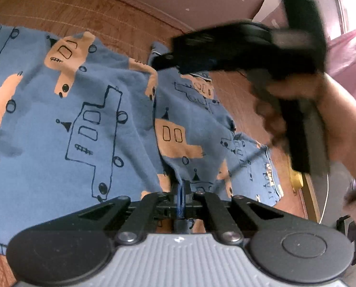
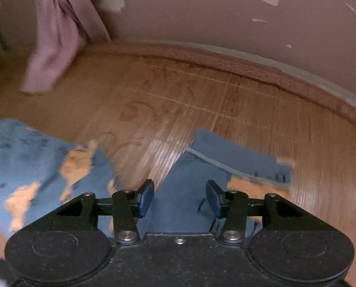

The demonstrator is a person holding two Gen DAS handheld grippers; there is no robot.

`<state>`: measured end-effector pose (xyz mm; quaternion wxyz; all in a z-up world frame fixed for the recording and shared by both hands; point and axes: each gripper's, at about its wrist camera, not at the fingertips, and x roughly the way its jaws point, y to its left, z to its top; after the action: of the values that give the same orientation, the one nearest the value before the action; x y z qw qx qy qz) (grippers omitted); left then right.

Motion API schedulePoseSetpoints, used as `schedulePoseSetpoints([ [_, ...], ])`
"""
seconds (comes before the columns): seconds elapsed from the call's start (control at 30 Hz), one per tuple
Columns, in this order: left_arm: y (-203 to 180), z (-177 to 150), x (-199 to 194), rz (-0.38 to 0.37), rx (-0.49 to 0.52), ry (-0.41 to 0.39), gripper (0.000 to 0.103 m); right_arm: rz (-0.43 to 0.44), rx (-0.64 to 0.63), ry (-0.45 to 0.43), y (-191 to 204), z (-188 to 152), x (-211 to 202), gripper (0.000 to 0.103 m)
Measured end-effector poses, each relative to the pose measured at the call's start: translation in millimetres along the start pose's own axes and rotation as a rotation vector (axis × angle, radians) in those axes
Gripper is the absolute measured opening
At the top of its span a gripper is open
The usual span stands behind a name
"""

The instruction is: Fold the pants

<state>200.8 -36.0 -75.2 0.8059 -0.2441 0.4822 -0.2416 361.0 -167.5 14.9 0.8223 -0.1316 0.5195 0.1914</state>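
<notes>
On the wooden floor [image 2: 202,95], not far from the skirting along its far edge, pinches a raised ridge of the pants [image 1: 94,119] with the left gripper [image 1: 181,197], jaws drawn tight together and blue cloth squeezed between the pads. Holds the right gripper [image 2: 180,198] wide, nothing between its fingers, hovering over the plain blue hem end of one leg; appears in the left view as a motion-smeared black shape in a hand [image 1: 297,91], tip just above the far end of that leg. Leaves the pants, blue with tan and outlined trucks, mostly flat toward the left, the two legs parted by a strip of bare floor and a crumpled crease running up from the pinch. Risks several things from here. Could close the right gripper on one layer only, or on air, given the haste the blur suggests, and so leave the hem behind. Could drag the whole garment sideways over the smooth wood, held as it is at a single narrow ridge, and skew the legs out of line. Could lose the ridge from the left pads under a hard pull, thin as the bite looks. Could also trap the existing crease inside the fold. Stays well apart from the pink curtain [image 2: 56,35] at the far left in the right view, so little danger of a snag there.
</notes>
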Motion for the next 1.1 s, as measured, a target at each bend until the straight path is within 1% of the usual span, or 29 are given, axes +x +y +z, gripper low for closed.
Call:
schedulePoseSetpoints([
  [0.07, -1, 1, 0, 0.000, 0.002, 0.000, 0.001, -0.044, -0.025, 0.030, 10, 9, 10, 0.052],
  [0.13, -2, 1, 0, -0.002, 0.006, 0.000, 0.001, -0.064, -0.019, 0.054, 15, 13, 17, 0.052],
  [0.2, 1, 1, -1, -0.002, 0.007, 0.001, 0.002, -0.082, -0.019, 0.059, 16, 10, 21, 0.048],
  [0.23, 1, 1, -1, 0.001, 0.011, 0.000, 0.001, -0.078, -0.015, 0.042, 16, 8, 20, 0.042],
  [0.27, -1, 1, -1, 0.006, 0.015, -0.001, 0.001, -0.071, -0.007, 0.034, 15, 7, 18, 0.019],
  [0.3, 2, 0, -3, 0.009, 0.020, -0.002, 0.001, -0.073, 0.014, 0.027, 14, 5, 16, 0.000],
  [0.37, -1, 0, -7, 0.022, 0.041, -0.006, 0.001, -0.060, 0.057, 0.013, 6, 3, 14, 0.000],
  [0.4, -4, 0, -8, 0.033, 0.058, -0.012, 0.001, -0.050, 0.098, -0.009, -2, 0, 10, 0.000],
  [0.47, -10, 0, -12, 0.050, 0.093, -0.028, 0.001, -0.025, 0.177, -0.088, -21, -8, -5, 0.000],
  [0.57, -18, 3, -19, 0.063, 0.134, -0.051, 0.001, 0.029, 0.287, -0.230, -53, -26, -44, 0.000],
  [0.6, -22, 4, -22, 0.063, 0.155, -0.063, 0.001, 0.047, 0.322, -0.279, -64, -34, -60, 0.000],
  [0.67, -34, 4, -28, 0.071, 0.220, -0.088, 0.001, 0.049, 0.383, -0.382, -84, -60, -98, 0.000],
  [0.73, -51, 2, -33, 0.085, 0.319, -0.110, 0.001, 0.038, 0.438, -0.461, -99, -94, -131, 0.000],
  [0.77, -60, -1, -34, 0.091, 0.372, -0.117, 0.001, 0.023, 0.471, -0.484, -106, -113, -144, 0.000],
  [0.87, -83, -17, -30, 0.125, 0.531, -0.108, 0.001, -0.009, 0.611, -0.507, -121, -178, -167, 0.000],
  [0.9, -90, -26, -27, 0.135, 0.584, -0.092, 0.001, -0.022, 0.652, -0.506, -123, -201, -170, 0.000],
  [0.97, -100, -42, -17, 0.151, 0.671, -0.059, 0.001, -0.052, 0.710, -0.490, -124, -235, -167, 0.000],
  [1.03, -104, -61, -11, 0.177, 0.768, -0.026, 0.001, -0.060, 0.767, -0.463, -123, -261, -160, 0.000],
  [1.1, -108, -75, -4, 0.197, 0.830, 0.004, 0.001, -0.072, 0.815, -0.439, -124, -282, -153, 0.000],
])
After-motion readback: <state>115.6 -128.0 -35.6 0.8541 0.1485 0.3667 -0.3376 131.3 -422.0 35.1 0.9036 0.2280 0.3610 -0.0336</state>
